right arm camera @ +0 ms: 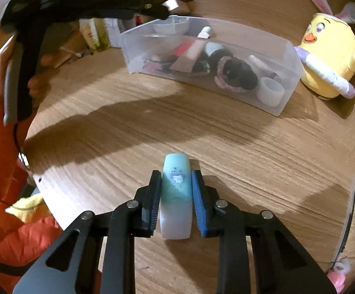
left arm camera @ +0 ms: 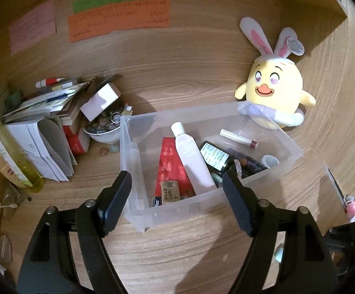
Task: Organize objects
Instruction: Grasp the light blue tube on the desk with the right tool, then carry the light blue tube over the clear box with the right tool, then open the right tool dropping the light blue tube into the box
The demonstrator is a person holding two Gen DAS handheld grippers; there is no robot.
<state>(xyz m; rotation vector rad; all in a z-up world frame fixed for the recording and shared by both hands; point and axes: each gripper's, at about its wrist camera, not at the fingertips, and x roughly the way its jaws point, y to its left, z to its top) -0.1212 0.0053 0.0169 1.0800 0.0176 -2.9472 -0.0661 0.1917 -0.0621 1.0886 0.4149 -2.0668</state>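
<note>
Pale-blue tube (right arm camera: 176,191) lies on the bench (right arm camera: 226,142), pinched by the right tongs (right arm camera: 176,197). Lift it level toward the bin (right arm camera: 285,56). Left tongs (left arm camera: 177,196) hang spread, holding nothing.

One clear bin (left arm camera: 270,169); one plush chick (left arm camera: 273,90); three paper notes (left arm camera: 118,17).

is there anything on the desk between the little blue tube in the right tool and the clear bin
Nothing visible: bare desk lies between the blue tube, clamped in the right tool, and the clear bin.
</note>
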